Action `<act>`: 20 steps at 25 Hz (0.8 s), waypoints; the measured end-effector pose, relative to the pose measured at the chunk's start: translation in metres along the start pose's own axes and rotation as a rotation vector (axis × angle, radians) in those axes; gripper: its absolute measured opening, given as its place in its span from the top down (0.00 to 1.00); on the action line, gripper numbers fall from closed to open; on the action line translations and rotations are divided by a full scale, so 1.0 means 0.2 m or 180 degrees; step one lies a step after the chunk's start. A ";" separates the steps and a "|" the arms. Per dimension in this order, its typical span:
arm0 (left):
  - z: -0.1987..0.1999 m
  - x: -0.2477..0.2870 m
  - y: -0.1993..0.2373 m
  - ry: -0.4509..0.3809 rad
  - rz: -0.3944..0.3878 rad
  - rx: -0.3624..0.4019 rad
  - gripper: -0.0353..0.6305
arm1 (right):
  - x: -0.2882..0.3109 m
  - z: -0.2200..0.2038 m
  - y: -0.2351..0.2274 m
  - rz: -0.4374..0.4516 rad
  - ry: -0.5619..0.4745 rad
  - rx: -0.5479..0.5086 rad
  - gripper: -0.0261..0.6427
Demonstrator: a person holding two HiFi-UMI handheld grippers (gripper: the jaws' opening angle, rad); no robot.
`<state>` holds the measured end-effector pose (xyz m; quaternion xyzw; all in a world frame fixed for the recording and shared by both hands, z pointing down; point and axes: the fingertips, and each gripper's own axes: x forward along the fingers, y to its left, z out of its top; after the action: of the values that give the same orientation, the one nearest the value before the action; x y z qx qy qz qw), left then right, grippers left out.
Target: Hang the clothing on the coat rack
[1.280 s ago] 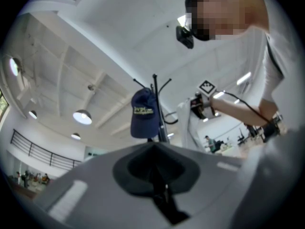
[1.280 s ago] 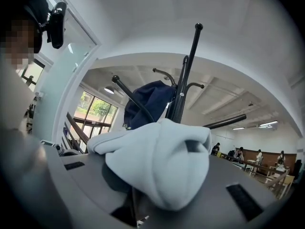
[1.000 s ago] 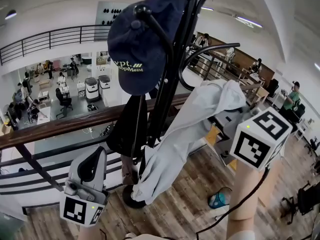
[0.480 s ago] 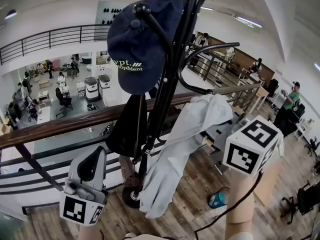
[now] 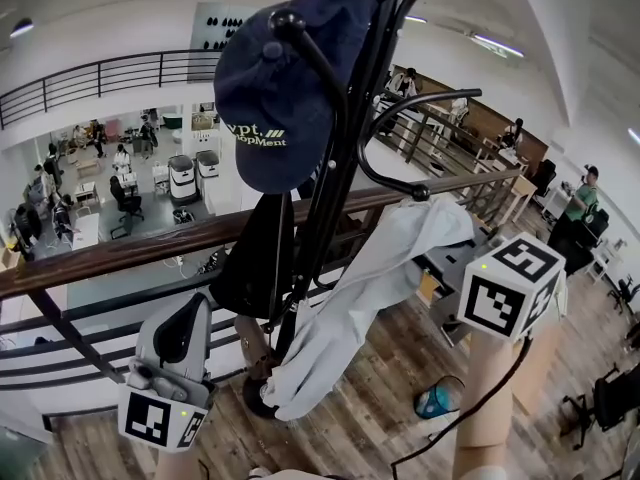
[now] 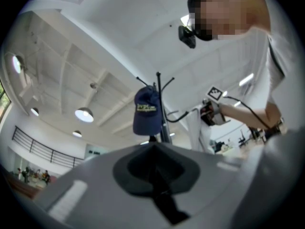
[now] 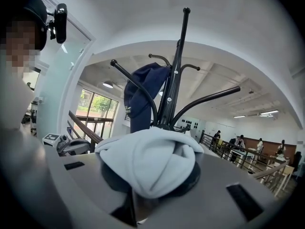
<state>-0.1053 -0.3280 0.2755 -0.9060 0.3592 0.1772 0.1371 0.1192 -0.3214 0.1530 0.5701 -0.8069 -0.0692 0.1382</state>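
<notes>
Part done: 1 navy cap (image 5: 275, 88) is on the coat rack (image 5: 345, 158) already, pale garment (image 5: 380, 278) isn't (its top sits just under a lower hook (image 5: 385, 180), prob. not caught yet). Right gripper (image 5: 452, 258) jaws clamp its bunched end; left gripper (image 5: 185, 328) jaws together w/ nothing in them

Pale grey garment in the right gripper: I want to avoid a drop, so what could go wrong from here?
1. The pale grey garment is held only as a bunched fold in the right gripper. It sits beside the hook tip, not visibly over it, so if released now it may slide to the floor.
2. Its hanging end is close to the coat rack pole and could snag there.
3. A jolt to the rack might shake off the navy cap.
</notes>
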 end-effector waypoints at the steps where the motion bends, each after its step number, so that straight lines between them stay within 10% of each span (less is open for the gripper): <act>1: 0.00 0.01 0.00 -0.0005 -0.0005 -0.0001 0.94 | 0.01 0.01 -0.02 -0.0026 0.0016 -0.0018 0.84; 20: -0.05 0.09 0.02 -0.0022 -0.0019 -0.0045 0.94 | 0.17 0.01 -0.06 -0.0084 0.0395 -0.0543 0.78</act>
<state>-0.0944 -0.3446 0.2762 -0.9074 0.3547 0.1825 0.1324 0.1188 -0.3577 0.1523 0.5700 -0.7804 -0.1040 0.2350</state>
